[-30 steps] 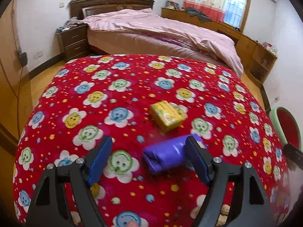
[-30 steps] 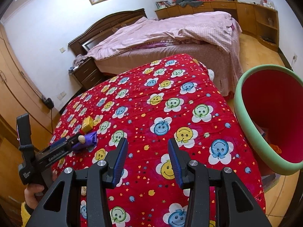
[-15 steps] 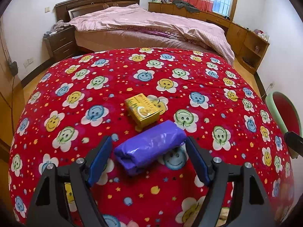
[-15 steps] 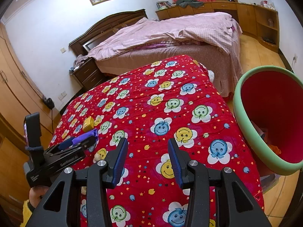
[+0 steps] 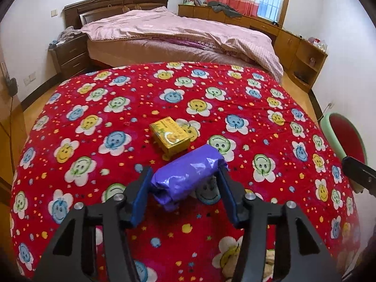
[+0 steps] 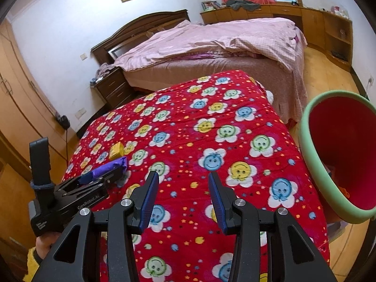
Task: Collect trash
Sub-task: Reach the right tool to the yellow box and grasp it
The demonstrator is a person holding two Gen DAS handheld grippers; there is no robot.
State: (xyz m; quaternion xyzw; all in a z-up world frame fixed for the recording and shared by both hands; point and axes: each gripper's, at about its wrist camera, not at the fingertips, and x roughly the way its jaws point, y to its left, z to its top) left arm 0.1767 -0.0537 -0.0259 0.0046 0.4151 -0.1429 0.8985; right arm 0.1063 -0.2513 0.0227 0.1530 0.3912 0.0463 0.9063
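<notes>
Left gripper [image 5: 183, 188] angled down over the red smiley-flower blanket [image 5: 117, 89]; its jaws are closing around the purple wrapped packet [image 5: 188, 176], which lies crosswise between the blue pads. Both pads look to be touching the packet's ends. Packet rests on the blanket, toward the near edge and the left side as seen from the right wrist view. Yellow box [image 5: 169, 136] sits just beyond the packet, close but apart from it, untouched. Right gripper [image 6: 183, 199] hovers over the blanket nearer its right edge, jaws spread partway with nothing between them, only blanket below. Red basin with green rim [image 6: 312, 164] stands off the blanket's right edge, some orange bits visible inside at the bottom. A hand in a yellow sleeve [image 6: 31, 262] holds the left gripper's handle.
</notes>
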